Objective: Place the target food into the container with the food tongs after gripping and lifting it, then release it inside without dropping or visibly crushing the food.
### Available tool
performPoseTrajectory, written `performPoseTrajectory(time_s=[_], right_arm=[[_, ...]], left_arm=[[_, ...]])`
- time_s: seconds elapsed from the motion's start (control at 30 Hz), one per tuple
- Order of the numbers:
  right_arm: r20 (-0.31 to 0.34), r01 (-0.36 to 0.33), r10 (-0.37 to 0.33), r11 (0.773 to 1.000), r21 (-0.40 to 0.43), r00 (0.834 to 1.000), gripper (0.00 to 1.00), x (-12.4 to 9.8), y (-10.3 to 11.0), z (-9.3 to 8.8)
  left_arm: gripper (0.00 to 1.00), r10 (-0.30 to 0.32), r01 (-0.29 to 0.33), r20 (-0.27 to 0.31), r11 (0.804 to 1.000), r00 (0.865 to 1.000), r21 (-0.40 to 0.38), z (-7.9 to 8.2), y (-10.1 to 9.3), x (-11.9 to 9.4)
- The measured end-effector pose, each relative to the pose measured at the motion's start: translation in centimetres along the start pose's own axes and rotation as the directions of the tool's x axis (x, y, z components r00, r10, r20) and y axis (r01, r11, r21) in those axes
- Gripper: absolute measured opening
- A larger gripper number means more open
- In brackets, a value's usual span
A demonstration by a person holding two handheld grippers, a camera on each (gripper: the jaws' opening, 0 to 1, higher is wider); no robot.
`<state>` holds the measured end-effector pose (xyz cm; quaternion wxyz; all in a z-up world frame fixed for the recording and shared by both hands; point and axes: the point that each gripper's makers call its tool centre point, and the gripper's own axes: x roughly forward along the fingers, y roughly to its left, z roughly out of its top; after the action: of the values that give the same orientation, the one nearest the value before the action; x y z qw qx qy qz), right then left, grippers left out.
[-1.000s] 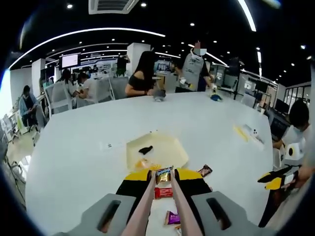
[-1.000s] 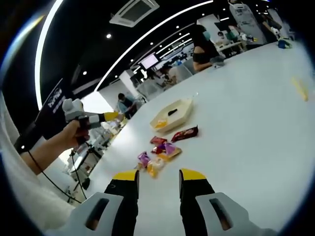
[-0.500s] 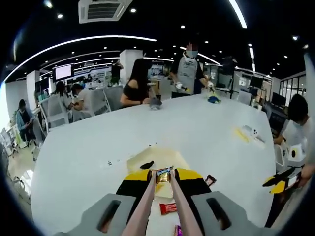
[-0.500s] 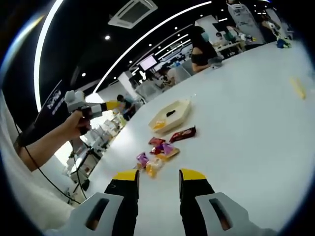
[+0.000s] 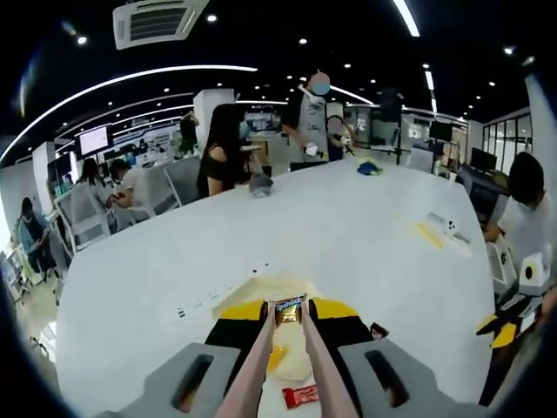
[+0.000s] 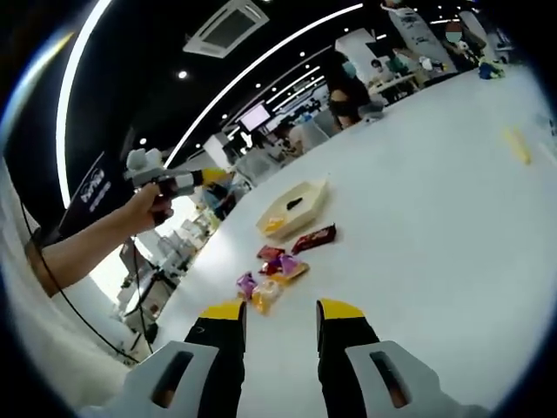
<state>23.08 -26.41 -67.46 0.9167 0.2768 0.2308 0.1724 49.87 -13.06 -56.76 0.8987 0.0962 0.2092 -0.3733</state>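
Observation:
My left gripper [image 5: 290,311] is shut on pale food tongs [image 5: 255,361]. The tong tips pinch a small gold-and-brown snack packet [image 5: 290,306], held in the air above the cream tray [image 5: 259,287]. A yellow piece [image 5: 275,356] lies in the tray beneath the tongs. In the right gripper view, the same tray [image 6: 300,207] sits mid-table with a dark item and a yellow piece inside. A hand holds the left gripper [image 6: 178,181] up, left of the tray. My right gripper [image 6: 280,315] is open above the white table, with nothing between its jaws.
Several loose snack packets [image 6: 268,280] and a dark red packet [image 6: 314,237] lie beside the tray. A red packet [image 5: 300,395] lies under the tongs. People sit and stand at the table's far edge [image 5: 261,178]. A yellow item [image 6: 517,144] lies far right.
The left gripper view has moved forward: the tray now lies directly under the tongs, the packet still pinched. In the right gripper view the left gripper has shifted toward the tray.

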Motion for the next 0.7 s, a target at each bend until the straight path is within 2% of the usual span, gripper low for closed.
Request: performPoseTrajectory(time_s=[0.2, 0.47, 0.7], right_arm=[[0.032, 0.018, -0.018, 1.000, 0.014, 0.999, 0.31, -0.9, -0.8, 0.6], [0.050, 0.019, -0.019, 1.000, 0.005, 0.999, 0.31, -1.1, -0.8, 0.8], [0.064, 0.038, -0.039, 0.999, 0.012, 0.997, 0.31, -1.6, -1.4, 1.0]], left_arm=[[0.16, -0.005, 0.005, -0.016, 1.000, 1.000, -0.009, -0.2, 0.0, 1.1], [0.16, -0.008, 0.007, -0.038, 1.000, 0.999, -0.013, -0.2, 0.8, 2.8], [0.17, -0.009, 0.012, -0.071, 0.999, 0.997, 0.039, -0.1, 1.1, 4.8]])
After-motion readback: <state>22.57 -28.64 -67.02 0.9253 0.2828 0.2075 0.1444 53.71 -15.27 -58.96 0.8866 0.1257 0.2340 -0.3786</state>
